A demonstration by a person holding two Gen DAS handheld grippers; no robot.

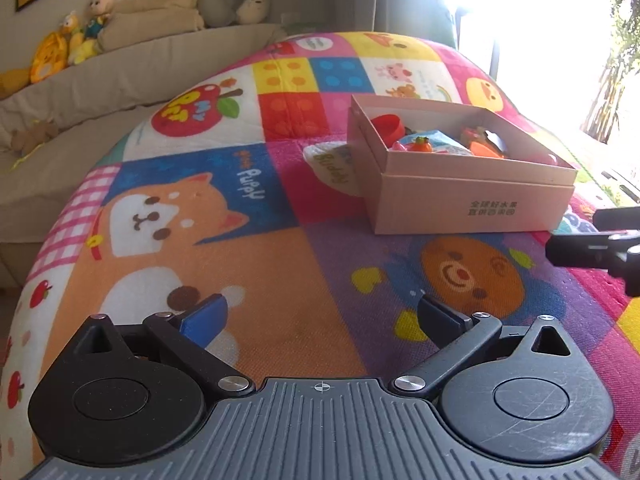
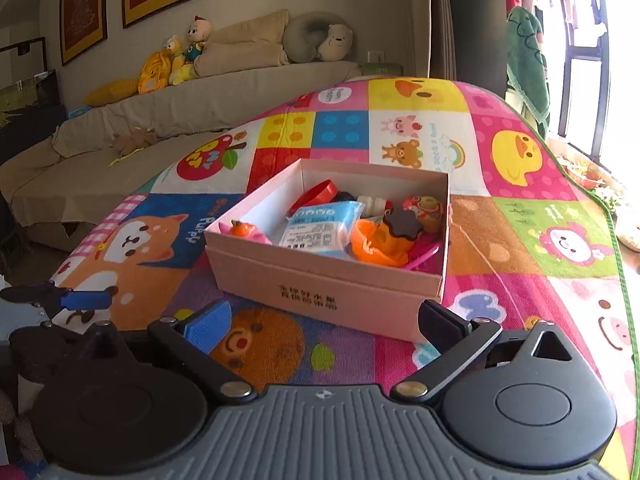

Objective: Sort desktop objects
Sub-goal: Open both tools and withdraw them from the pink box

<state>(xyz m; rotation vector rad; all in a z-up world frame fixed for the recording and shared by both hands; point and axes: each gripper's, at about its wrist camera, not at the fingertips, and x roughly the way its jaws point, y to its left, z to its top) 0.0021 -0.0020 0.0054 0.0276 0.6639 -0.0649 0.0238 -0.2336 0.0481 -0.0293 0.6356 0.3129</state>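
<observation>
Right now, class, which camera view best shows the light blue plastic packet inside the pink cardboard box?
The right wrist view: the light blue plastic packet lies fully visible. In the left wrist view, the pink cardboard box wall hides most of it.

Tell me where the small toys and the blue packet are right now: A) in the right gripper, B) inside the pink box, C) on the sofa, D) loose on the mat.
B: the blue packet and small toys lie inside the pink box; both grippers are open and empty.
</observation>
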